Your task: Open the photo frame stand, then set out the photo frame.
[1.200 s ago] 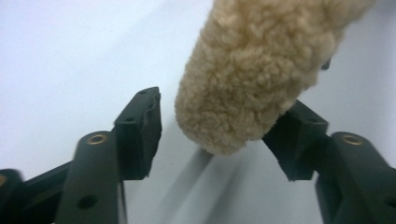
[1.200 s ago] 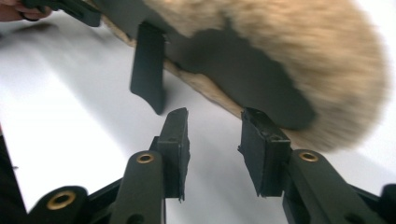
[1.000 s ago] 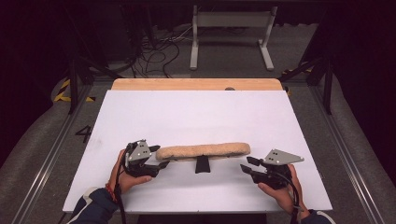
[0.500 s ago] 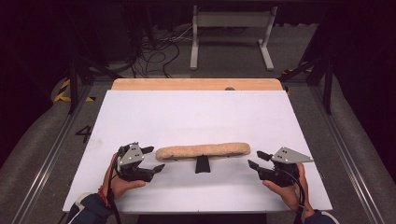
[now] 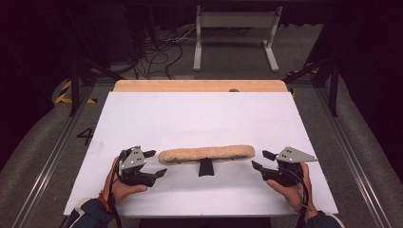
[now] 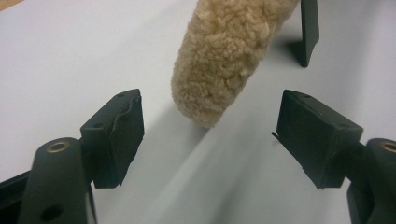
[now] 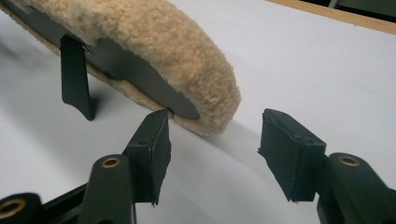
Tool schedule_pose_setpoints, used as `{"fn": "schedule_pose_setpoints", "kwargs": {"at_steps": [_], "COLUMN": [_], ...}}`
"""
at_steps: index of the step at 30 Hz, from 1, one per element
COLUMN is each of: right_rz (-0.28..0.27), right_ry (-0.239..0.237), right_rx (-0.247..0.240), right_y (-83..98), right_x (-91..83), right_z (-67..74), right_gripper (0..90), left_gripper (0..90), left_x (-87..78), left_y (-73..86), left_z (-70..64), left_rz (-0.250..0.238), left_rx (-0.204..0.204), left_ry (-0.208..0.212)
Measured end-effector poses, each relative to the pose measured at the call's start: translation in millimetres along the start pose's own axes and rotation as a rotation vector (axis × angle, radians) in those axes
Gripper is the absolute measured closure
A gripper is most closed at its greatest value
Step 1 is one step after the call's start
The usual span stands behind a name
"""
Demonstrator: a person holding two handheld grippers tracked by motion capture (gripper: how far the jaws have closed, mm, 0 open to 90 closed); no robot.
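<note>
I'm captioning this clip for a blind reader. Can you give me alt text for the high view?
A long, fluffy tan pad on a black stand lies across a white table. An open hand-held gripper sits just off each end, left hand-held gripper and right hand-held gripper, neither touching it.

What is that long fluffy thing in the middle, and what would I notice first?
First you'd spot the long tan fleecy pad, lying across the middle of the white table on a small black stand. A black two-jaw left gripper and right gripper sit open at its two ends, jaws having just been opening, nothing between them.
</note>
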State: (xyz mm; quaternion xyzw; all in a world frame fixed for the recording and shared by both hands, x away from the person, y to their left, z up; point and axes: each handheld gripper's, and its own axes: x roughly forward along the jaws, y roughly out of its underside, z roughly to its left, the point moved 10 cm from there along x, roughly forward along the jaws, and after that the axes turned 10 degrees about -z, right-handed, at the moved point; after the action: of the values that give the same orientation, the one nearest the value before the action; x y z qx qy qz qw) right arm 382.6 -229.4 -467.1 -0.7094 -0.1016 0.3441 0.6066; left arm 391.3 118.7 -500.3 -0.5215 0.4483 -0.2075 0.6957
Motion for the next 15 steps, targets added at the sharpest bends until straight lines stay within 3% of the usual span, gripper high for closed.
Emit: {"fn": "schedule_pose_setpoints", "kwargs": {"at_steps": [15], "right_rz": [-0.007], "right_ry": [0.016], "right_rx": [0.018], "right_y": [0.0], "right_x": [0.7], "right_z": [-4.9], "right_gripper": [42.2], "left_gripper": [23.5], "left_x": [2.2], "left_y": [-1.6], "left_z": [-0.5], "left_rz": [0.0], "left_rx": [0.004], "left_ry": [0.004]}}
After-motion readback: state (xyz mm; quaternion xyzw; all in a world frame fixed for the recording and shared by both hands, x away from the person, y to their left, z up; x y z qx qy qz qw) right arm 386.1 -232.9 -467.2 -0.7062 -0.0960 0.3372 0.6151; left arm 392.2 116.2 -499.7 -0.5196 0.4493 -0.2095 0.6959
